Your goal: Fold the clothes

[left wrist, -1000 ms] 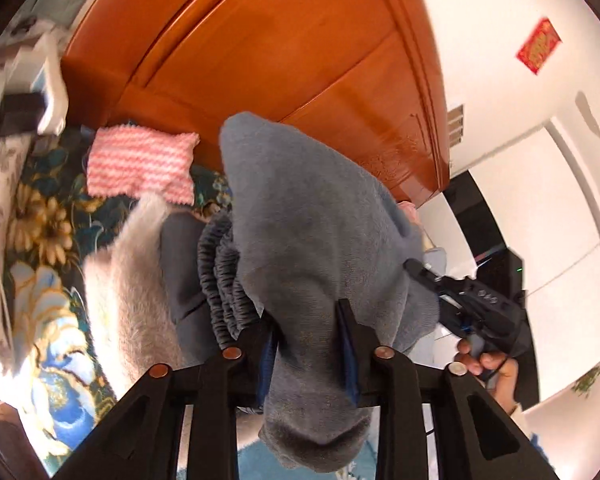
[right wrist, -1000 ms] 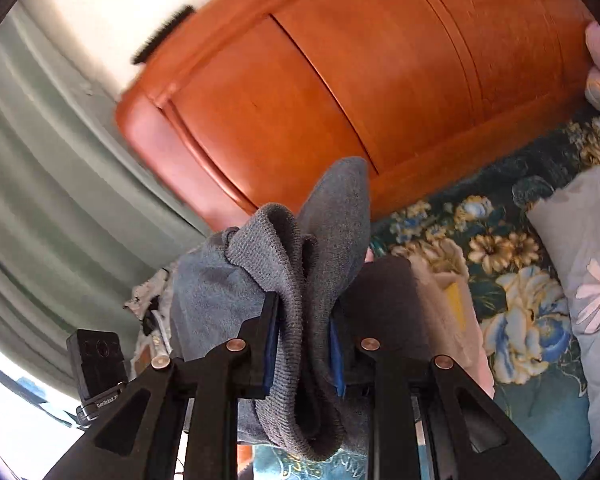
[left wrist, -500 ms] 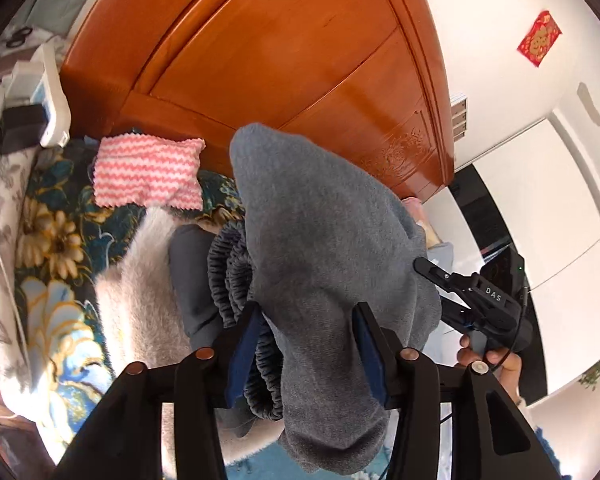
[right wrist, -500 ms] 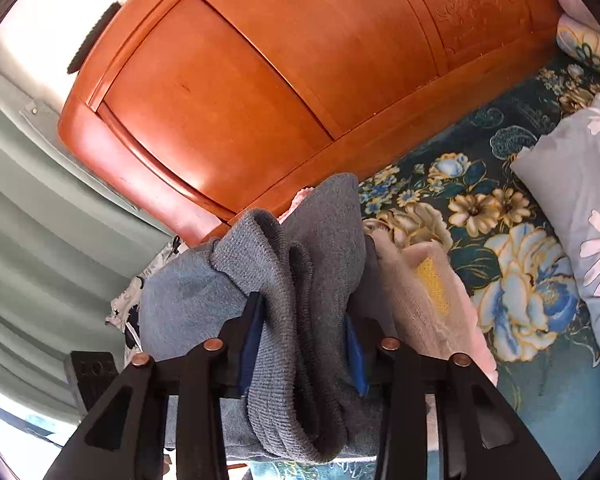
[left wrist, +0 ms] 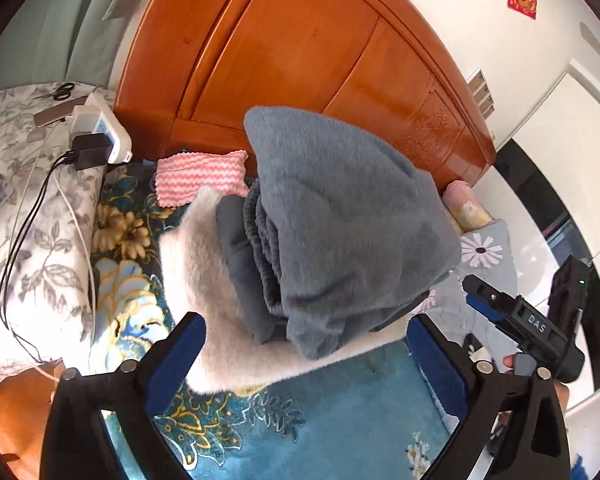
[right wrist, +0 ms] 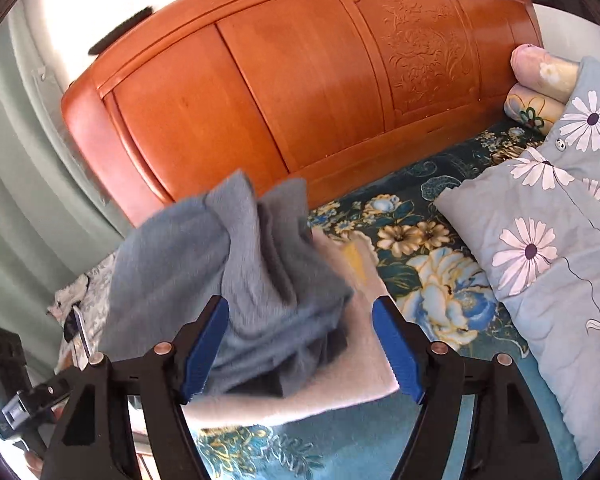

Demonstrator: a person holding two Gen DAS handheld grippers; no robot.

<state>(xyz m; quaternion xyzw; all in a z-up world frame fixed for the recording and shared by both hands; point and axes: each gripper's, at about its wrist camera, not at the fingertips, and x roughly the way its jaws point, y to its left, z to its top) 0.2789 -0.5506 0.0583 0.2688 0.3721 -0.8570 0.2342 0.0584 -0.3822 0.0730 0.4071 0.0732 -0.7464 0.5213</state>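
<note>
Floral bedspread [left wrist: 120, 280], grey garment [left wrist: 340, 232] released, both jaws just opened – pink cloth [left wrist: 200, 176] left view only

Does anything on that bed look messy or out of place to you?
Yes, a little. The grey garment is bunched in a rumpled heap, one corner sticking up, on the cream garment rather than folded flat. A pink zigzag cloth lies alone by the wooden headboard.
</note>
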